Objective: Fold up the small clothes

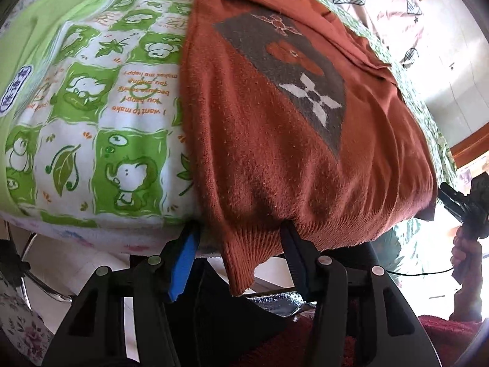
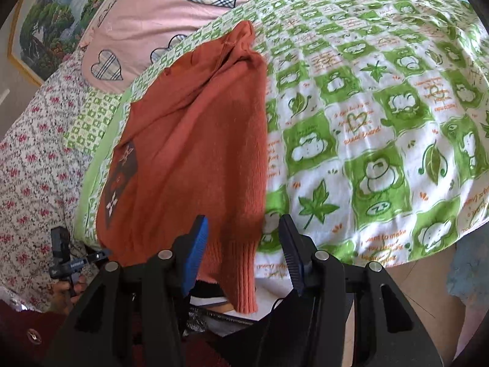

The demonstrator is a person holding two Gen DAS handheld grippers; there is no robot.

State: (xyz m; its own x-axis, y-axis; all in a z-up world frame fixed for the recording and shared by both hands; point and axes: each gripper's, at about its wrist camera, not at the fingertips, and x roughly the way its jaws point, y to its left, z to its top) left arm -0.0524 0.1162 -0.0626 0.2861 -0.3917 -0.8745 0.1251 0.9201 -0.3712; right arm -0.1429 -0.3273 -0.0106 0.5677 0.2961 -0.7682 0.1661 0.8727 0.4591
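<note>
sweater: i see a rust-orange knit sweater (image 1: 275, 140) spread on the bed, its ribbed hem hanging over the near edge; a grey patch with a white flower and an orange motif (image 1: 293, 85) shows on its front.
bed cover: a green-and-white checked sheet (image 1: 101, 116) with cartoon animals, leaves and orange lettering lies under the sweater.
left gripper: my left gripper (image 1: 241, 263) sits at the bed's near edge, jaws apart, the hanging corner of the hem between them; i see neither pad pressing the cloth.
right gripper: my right gripper (image 2: 244, 253) is at the other end of the hem, jaws apart, the ribbed edge hanging down between them, not pinched.
sleeve fold: from the right wrist view, one side of the sweater lies folded over its body, bunched toward the far end.
pillow: a pink pillow with plaid hearts (image 2: 171, 9) lies beyond the sweater.
hands: a hand (image 1: 467, 253) holds the right gripper's handle at the edge of the left wrist view; a dark red sleeve shows below.
wall: a framed landscape picture (image 2: 45, 24) hangs behind the pillow.
</note>
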